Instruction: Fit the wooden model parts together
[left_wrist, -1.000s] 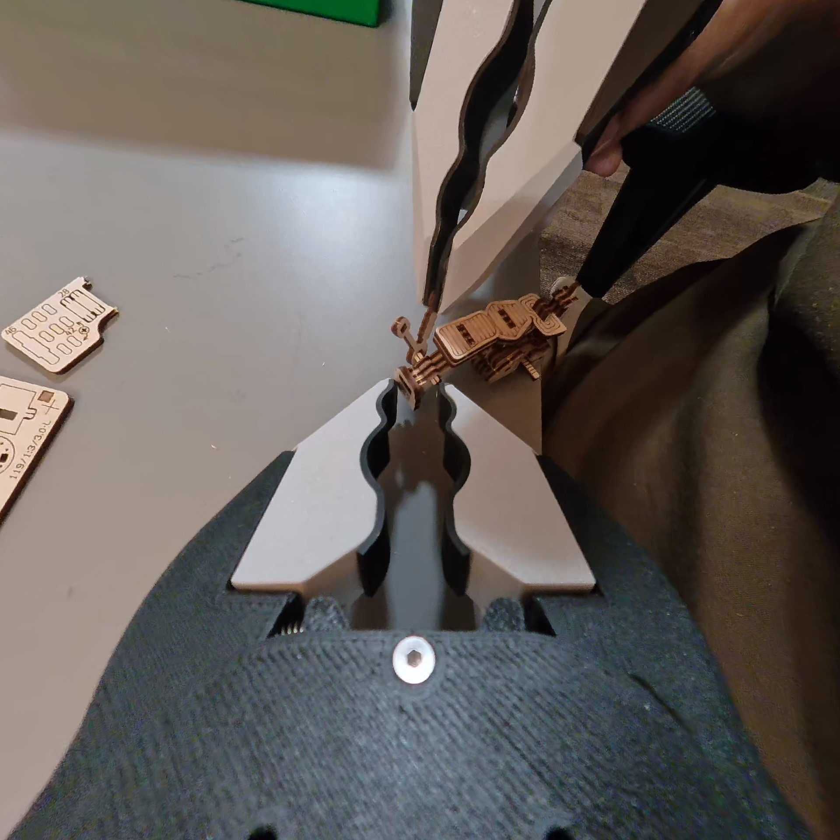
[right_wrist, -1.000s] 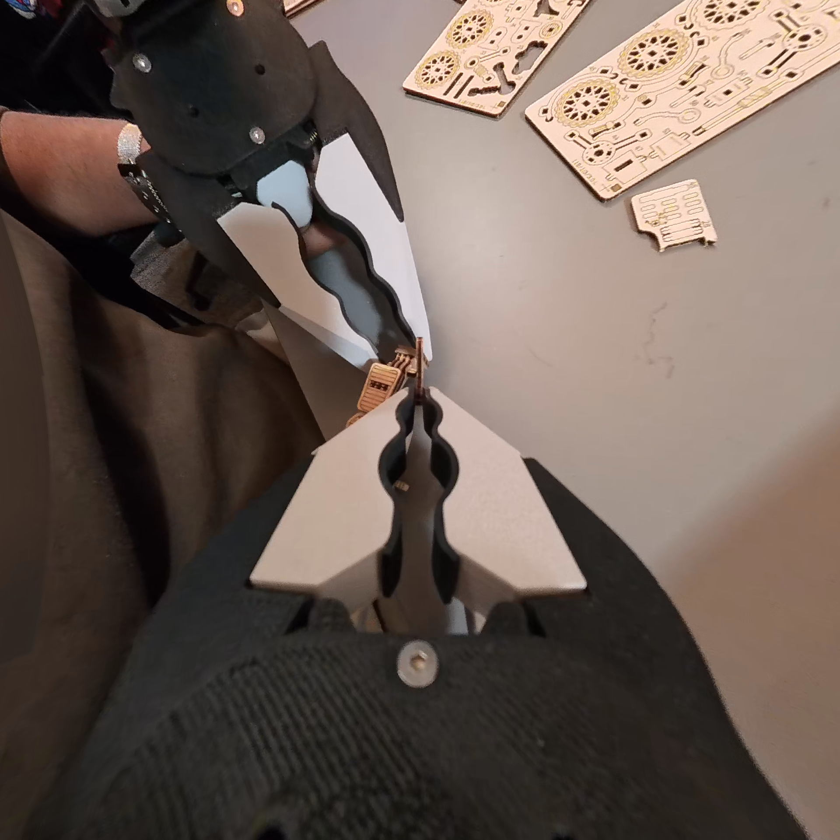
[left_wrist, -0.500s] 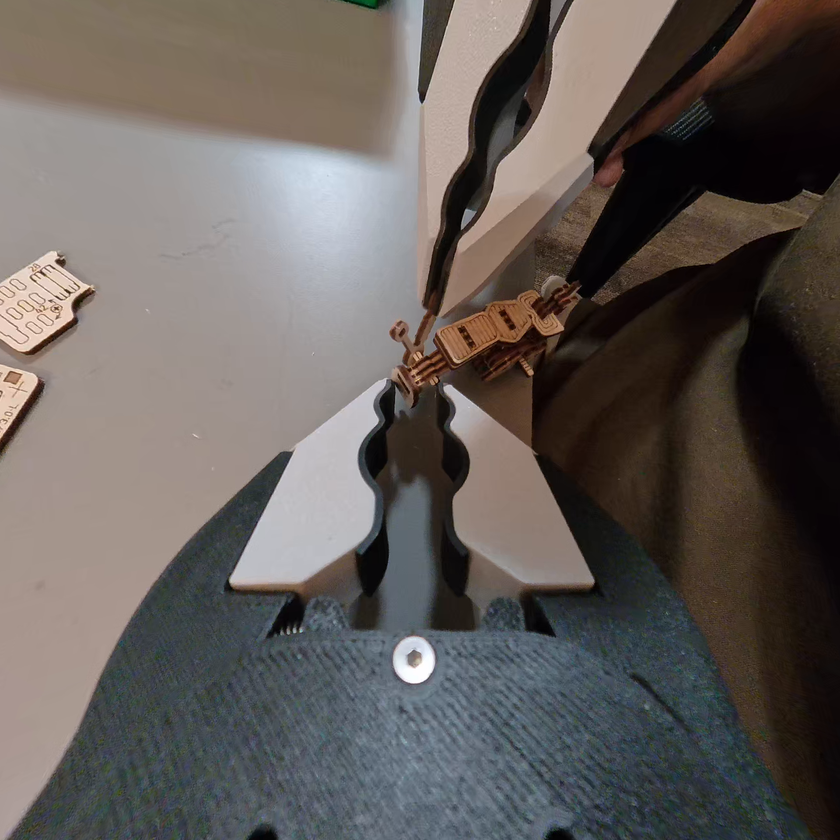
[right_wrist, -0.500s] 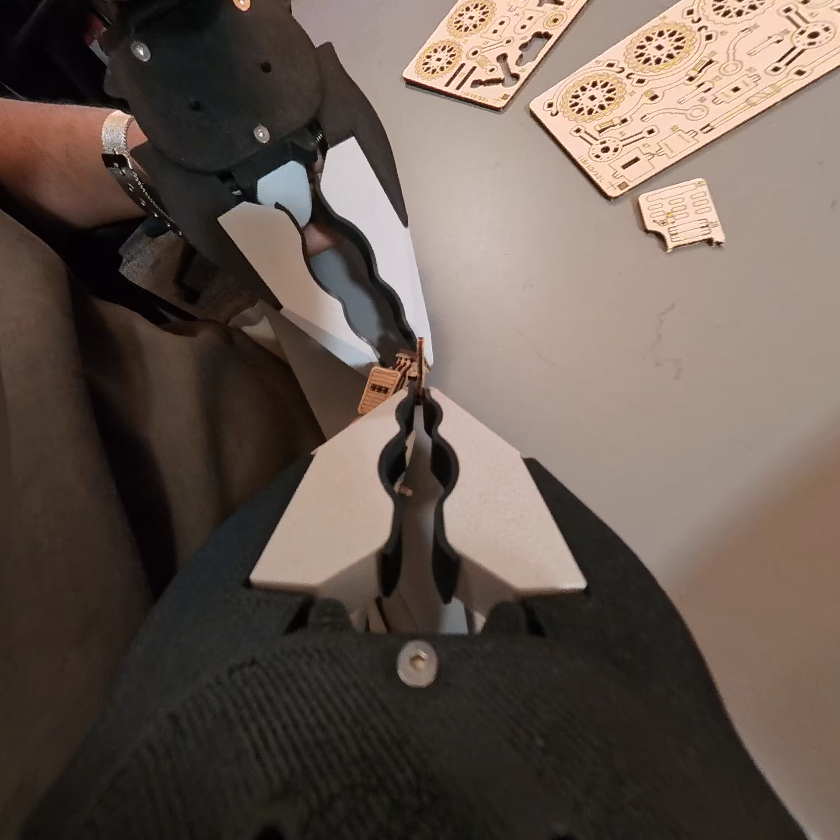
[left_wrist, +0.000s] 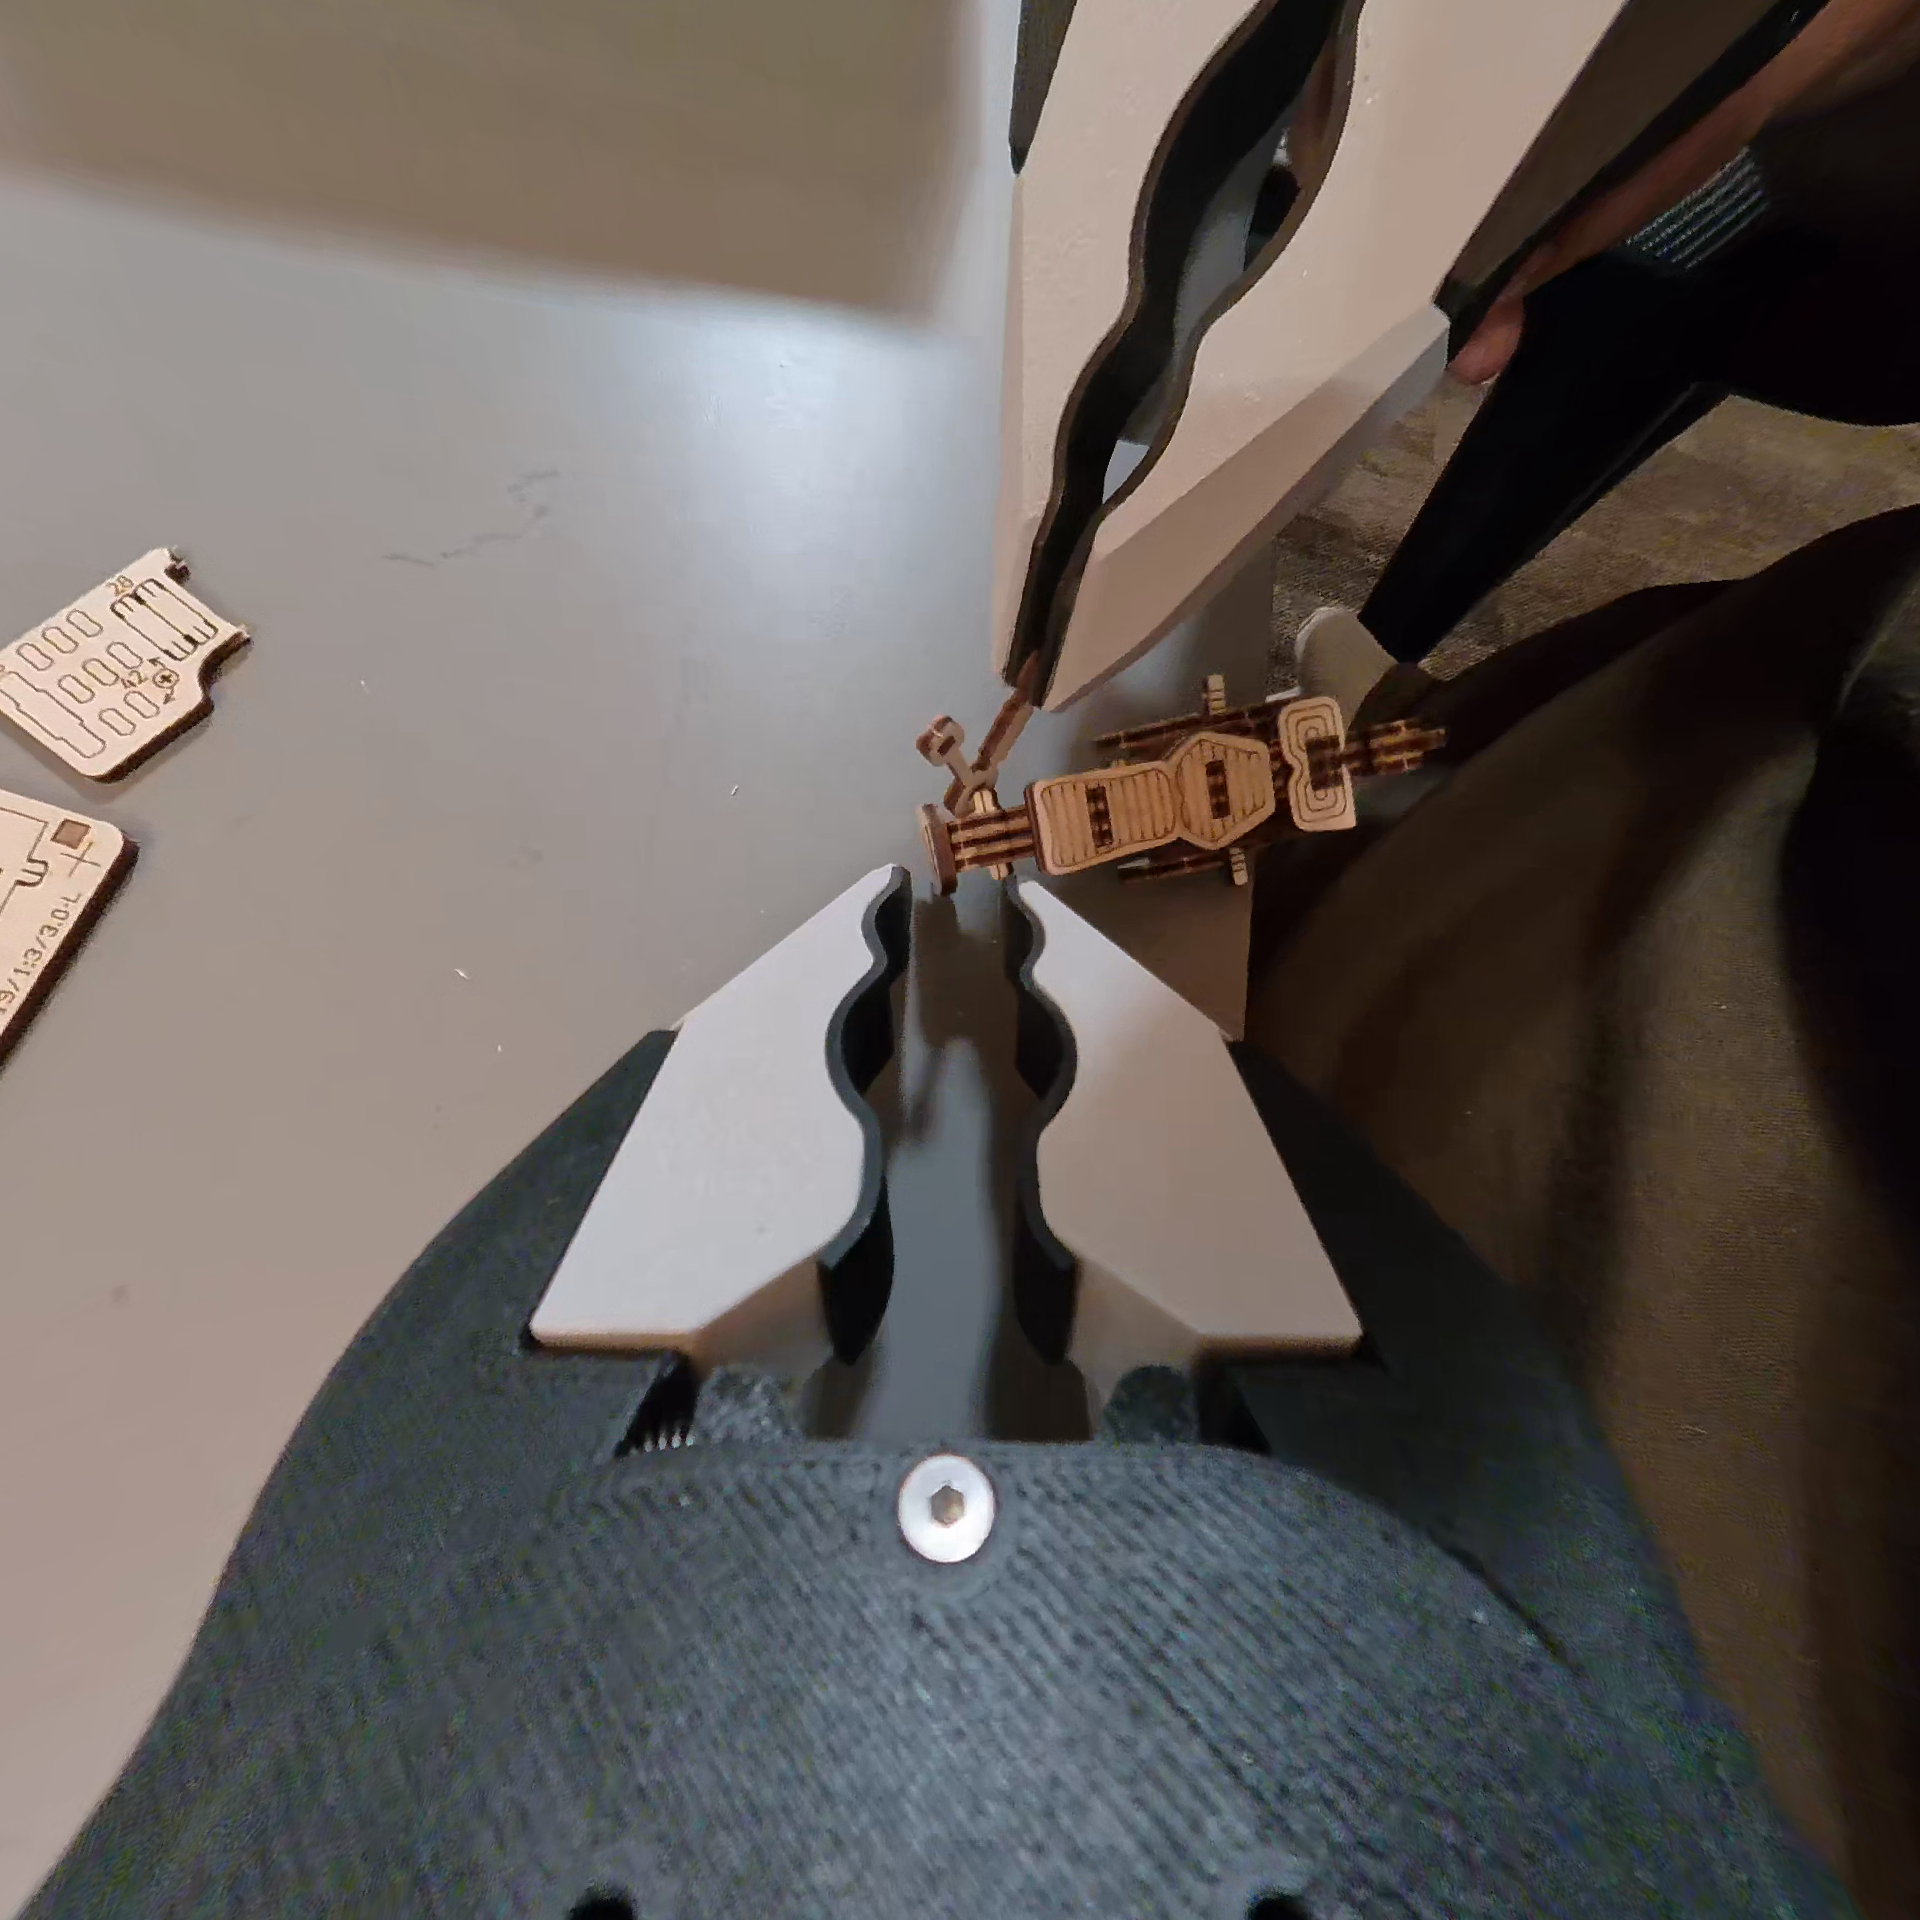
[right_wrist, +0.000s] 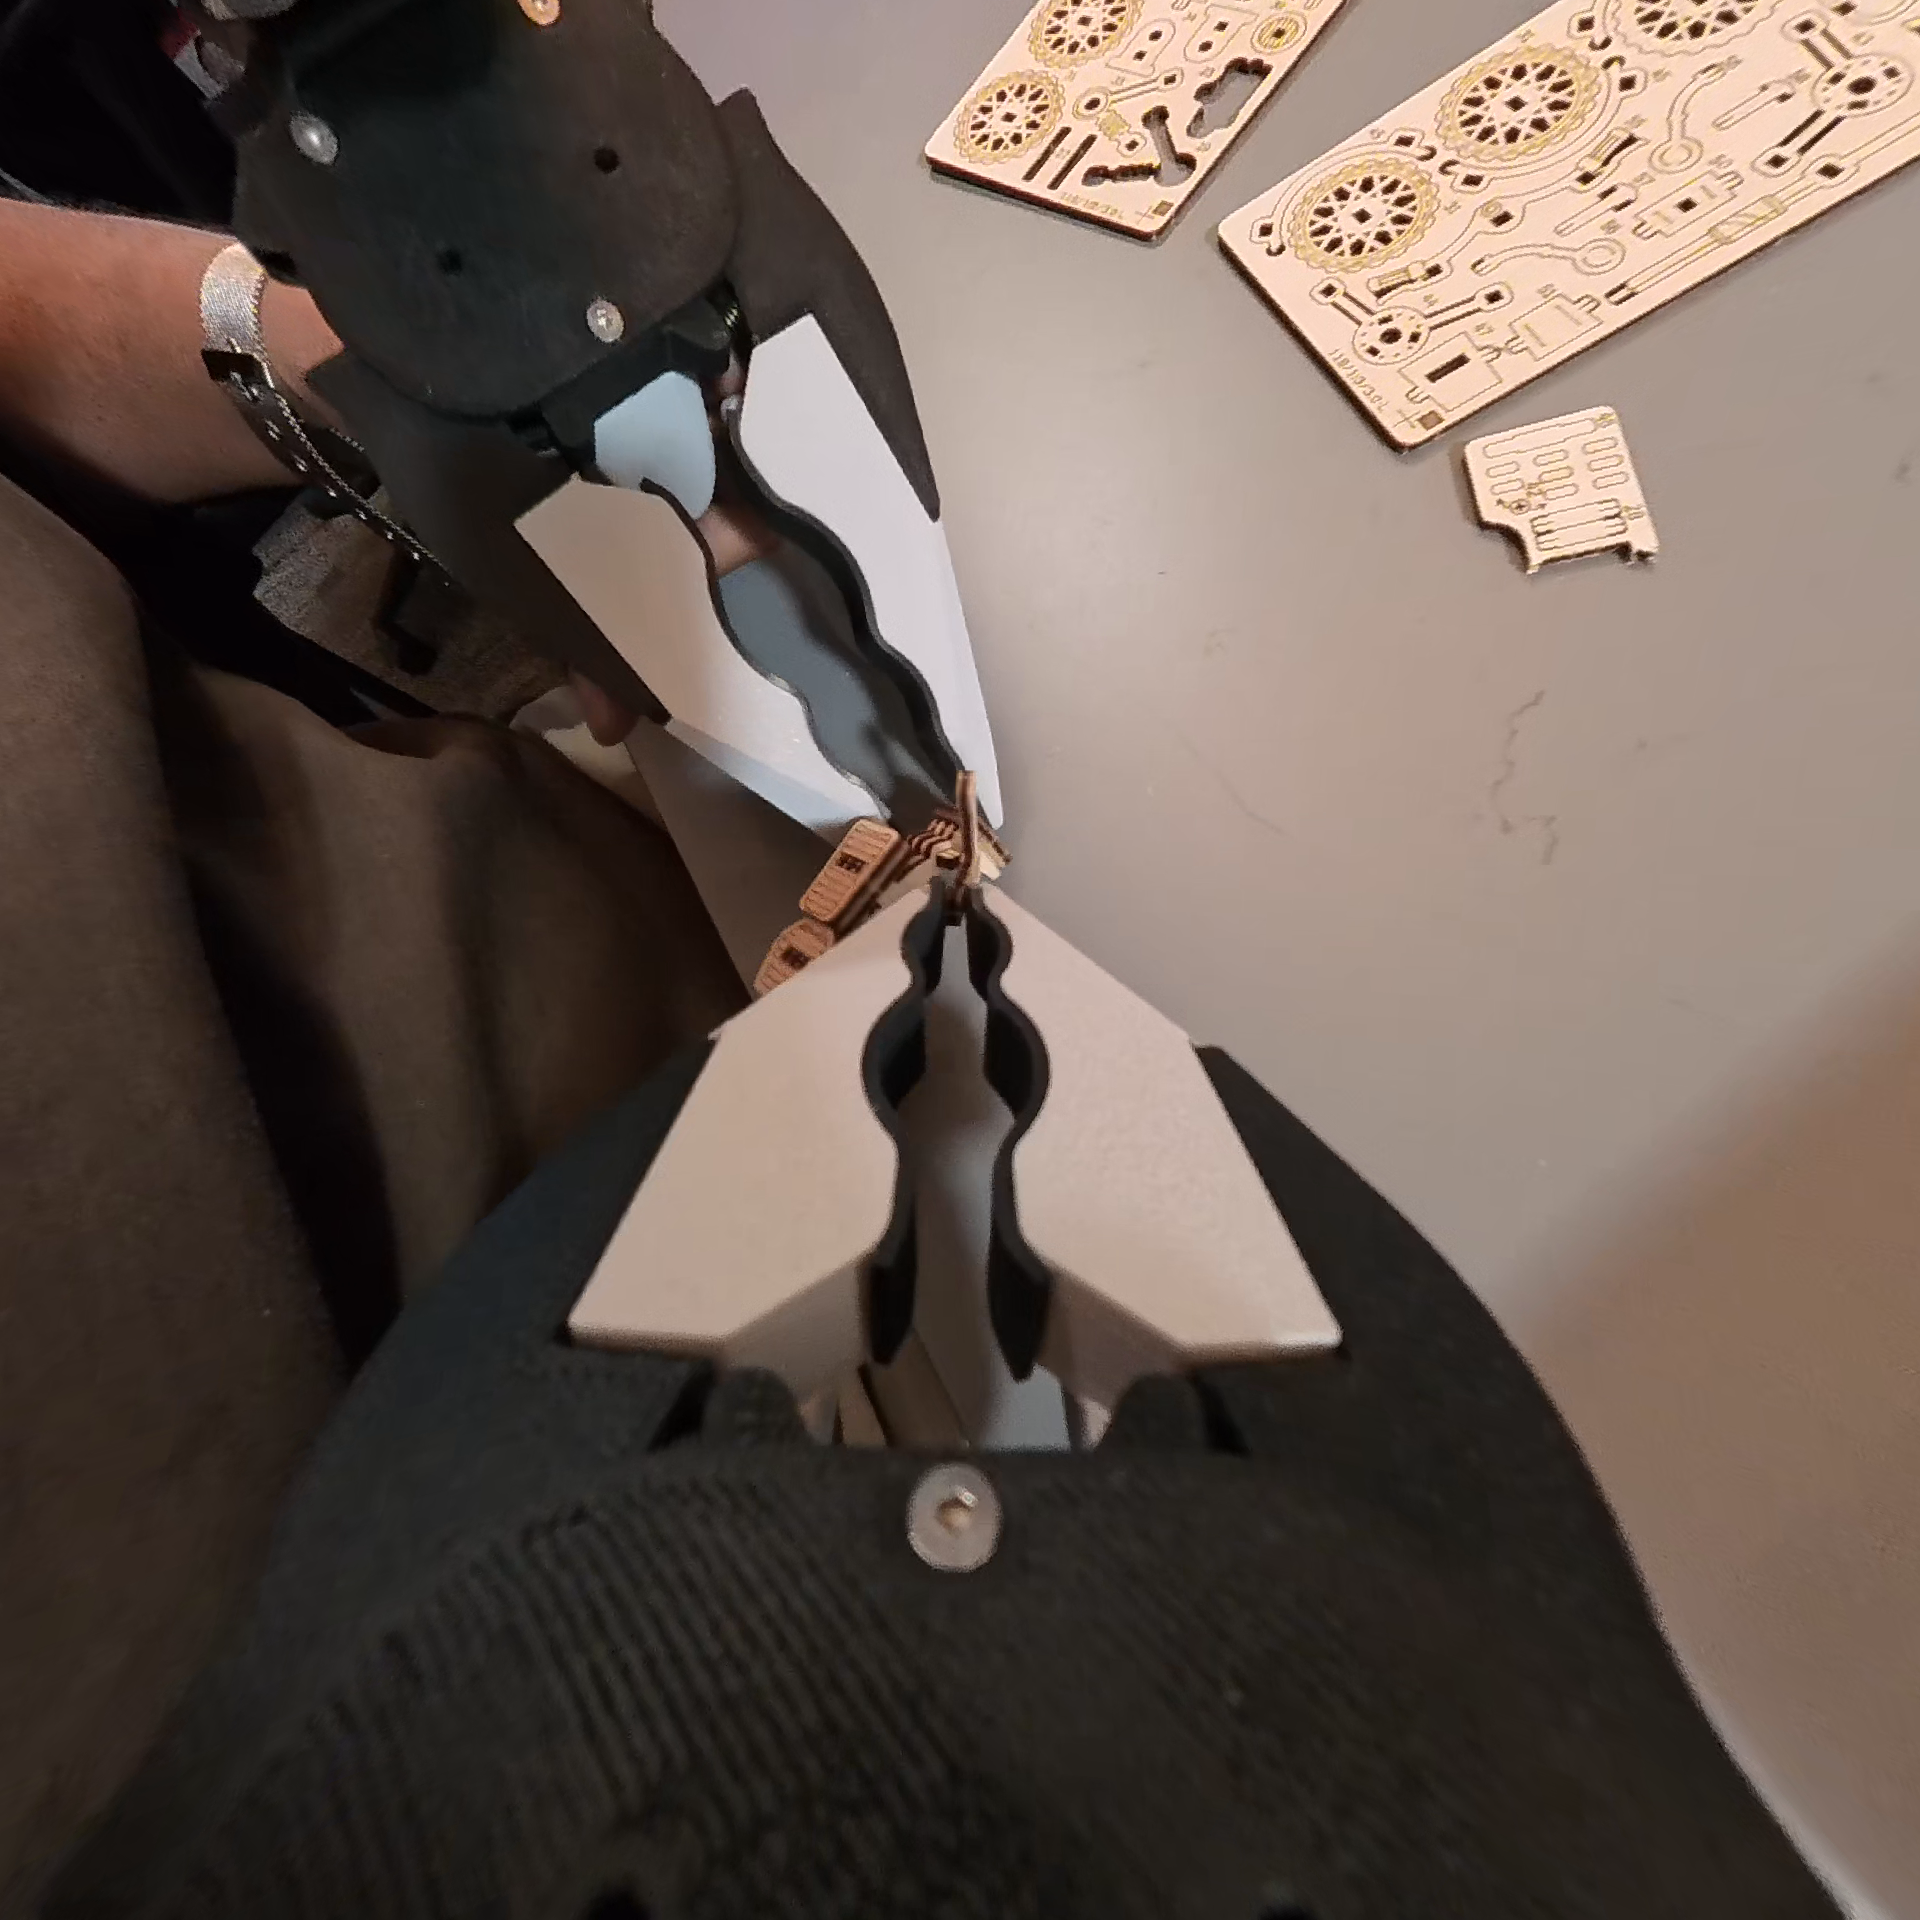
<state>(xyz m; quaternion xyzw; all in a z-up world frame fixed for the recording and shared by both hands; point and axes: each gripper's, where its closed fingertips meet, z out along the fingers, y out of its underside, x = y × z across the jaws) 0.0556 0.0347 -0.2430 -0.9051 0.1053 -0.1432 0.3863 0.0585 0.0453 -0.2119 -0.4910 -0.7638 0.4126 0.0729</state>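
1. At far left of the left wrist view, two punched-out sheet offcuts (left_wrist: 114, 665) lie flat on the grey tabletop (left_wrist: 520, 416). They are well apart from the work, which keeps them clear of the assembly zone.
2. At centre, the left gripper (left_wrist: 961, 888) has its jaws narrowed onto the front end of the wooden model (left_wrist: 1143, 821). The model is held off the tabletop, near its edge. Its long axis lies roughly level and crosswise, which probably presents the front end to the incoming part.
3. Just above, the right gripper (left_wrist: 1029, 681) comes down steeply with its jaws pinched on the small wooden part (left_wrist: 977, 753). This thin strip has a hooked end, and its lower end meets the model's front. The step in hand appears to be seating it in a slot.
4. At right, the person's olive garment (left_wrist: 1558, 1143) lies beneath the model's tail.
5. View differences:
   - The left wrist view shows the model's full length and the strip's hooked shape.
   - The right wrist view shows the strip edge-on, with most of the model hidden behind the jaws.
   - Only the right wrist view shows the two large parts sheets (right_wrist: 1558, 208) and a hand (right_wrist: 104, 343) behind the left gripper.
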